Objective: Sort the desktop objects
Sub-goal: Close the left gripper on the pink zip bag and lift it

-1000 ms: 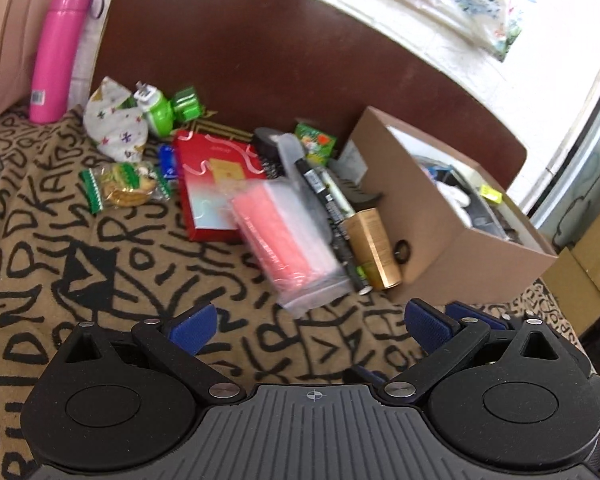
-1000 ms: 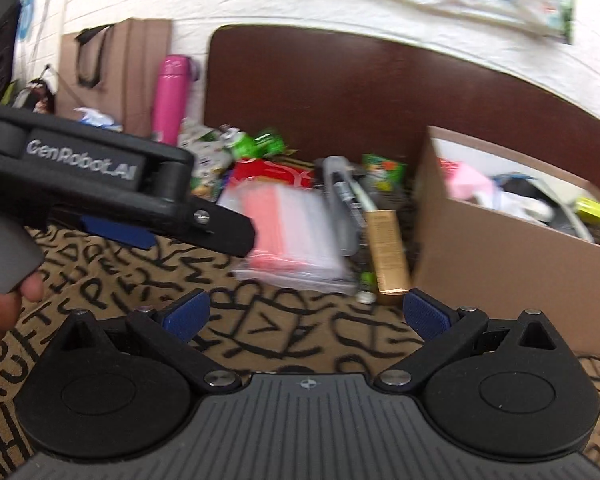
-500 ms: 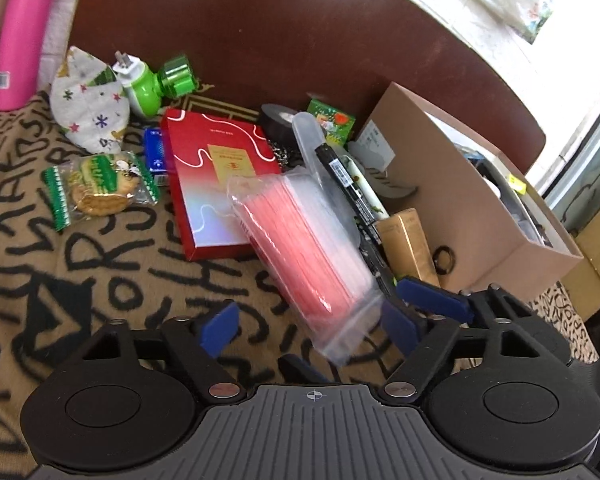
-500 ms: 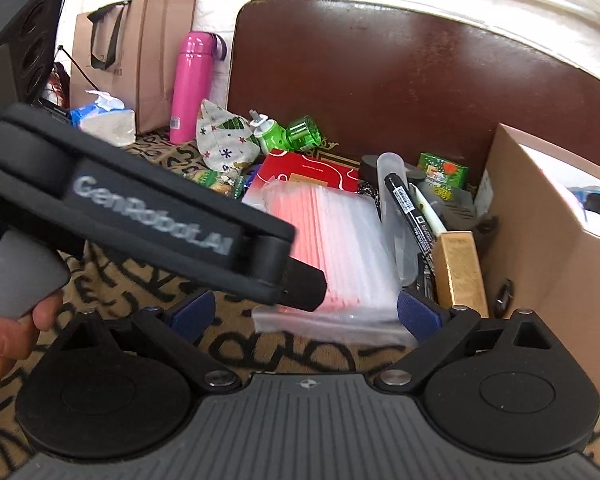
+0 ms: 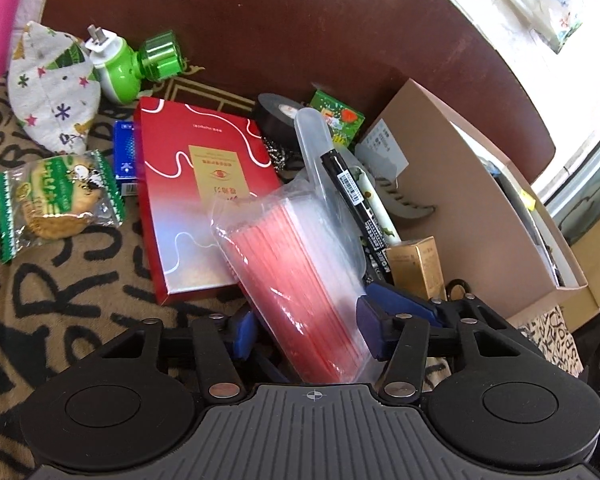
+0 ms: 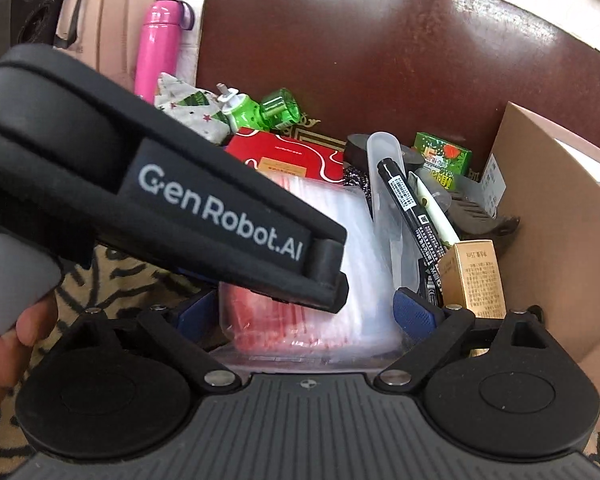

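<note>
Both grippers have closed in on the bag of red sheets point(image 5: 300, 280) since a second ago. The left gripper point(image 5: 304, 330) is closing around it, pads not yet pressing; the right gripper point(image 6: 304, 316) is narrowing slightly, still wide. The cardboard box point(image 5: 460, 200) is waiting at two o'clock, so a pickup looks imminent.
</note>
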Tool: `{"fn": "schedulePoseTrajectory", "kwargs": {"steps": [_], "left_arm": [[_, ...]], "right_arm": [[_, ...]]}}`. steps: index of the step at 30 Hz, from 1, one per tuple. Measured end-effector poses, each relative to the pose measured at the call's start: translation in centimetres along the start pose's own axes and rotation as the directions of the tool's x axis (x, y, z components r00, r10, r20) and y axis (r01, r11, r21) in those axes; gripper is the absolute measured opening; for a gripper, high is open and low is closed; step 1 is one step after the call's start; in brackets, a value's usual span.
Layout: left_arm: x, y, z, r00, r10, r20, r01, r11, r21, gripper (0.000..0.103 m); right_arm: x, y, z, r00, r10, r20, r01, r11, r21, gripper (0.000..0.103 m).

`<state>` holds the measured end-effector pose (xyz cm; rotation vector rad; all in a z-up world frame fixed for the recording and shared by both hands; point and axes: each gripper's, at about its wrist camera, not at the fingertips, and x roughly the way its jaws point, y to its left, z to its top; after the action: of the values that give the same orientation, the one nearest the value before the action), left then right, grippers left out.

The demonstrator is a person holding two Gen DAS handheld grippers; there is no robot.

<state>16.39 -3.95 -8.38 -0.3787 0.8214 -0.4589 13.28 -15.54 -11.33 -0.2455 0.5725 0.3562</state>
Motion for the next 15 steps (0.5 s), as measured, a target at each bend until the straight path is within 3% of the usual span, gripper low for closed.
{"fn": "schedulePoseTrajectory", "kwargs": {"steps": [2, 5, 8, 15], "left_arm": [[0.2, 0.1, 0.1, 1.000, 0.000, -0.004, 0.000, 1.000, -0.006, 0.051], [0.5, 0.2, 0.4, 1.000, -0.007, -0.003, 0.007, 1.000, -0.011, 0.043], [0.2, -0.2, 0.4, 1.000, 0.002, 0.007, -0.002, 1.000, -0.007, 0.035], [-2.2, -0.8, -1.4, 1.000, 0.016, -0.008, -0.016, 1.000, -0.019, 0.032]], "right_arm": [[0.6, -0.4, 0.1, 1.000, 0.002, -0.012, -0.002, 1.000, 0.024, 0.095], [0.9, -1.0, 0.2, 1.000, 0.017, -0.021, -0.016, 0.998, 0.062, 0.092], [0.4, -1.1, 0.0, 1.000, 0.010, -0.014, -0.009, 0.997, 0.076, 0.078], [-2.3, 0.3, -1.3, 1.000, 0.030, -0.008, -0.030, 0.998, 0.048, 0.071]]}}
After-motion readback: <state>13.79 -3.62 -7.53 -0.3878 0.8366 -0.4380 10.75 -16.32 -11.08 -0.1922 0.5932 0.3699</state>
